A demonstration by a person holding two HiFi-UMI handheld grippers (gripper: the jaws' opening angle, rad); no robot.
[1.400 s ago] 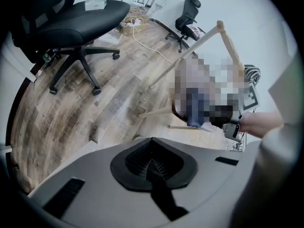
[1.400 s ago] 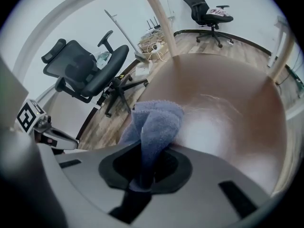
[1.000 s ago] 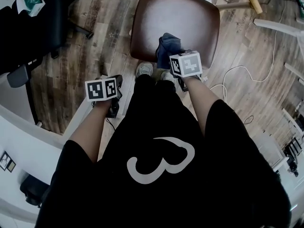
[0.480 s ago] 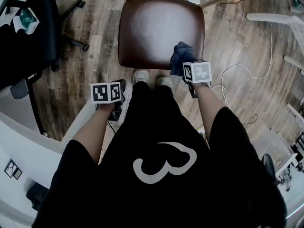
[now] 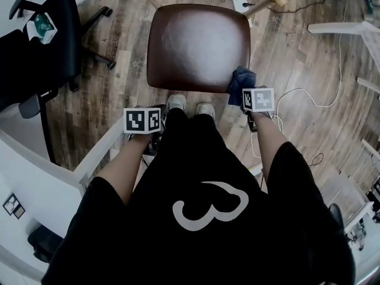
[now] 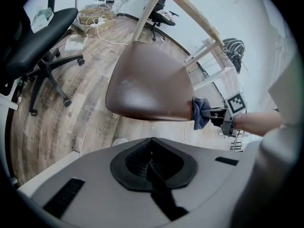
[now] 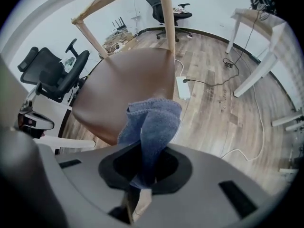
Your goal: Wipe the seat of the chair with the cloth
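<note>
Black shirt (image 5: 208, 209), big white "3" on it. L gripper (image 6: 152, 160) shut tight, nothing in it, low beside the shoes (image 5: 177, 103). R gripper (image 7: 142, 175) clamped on blue cloth (image 7: 149, 122), cloth against front-right corner of brown chair seat (image 5: 199, 46). Black office chair (image 5: 35, 46) far left.

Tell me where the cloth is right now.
In the head view, the blue cloth is on the right side, at the near right corner of the brown chair seat, clamped in the right gripper.
</note>
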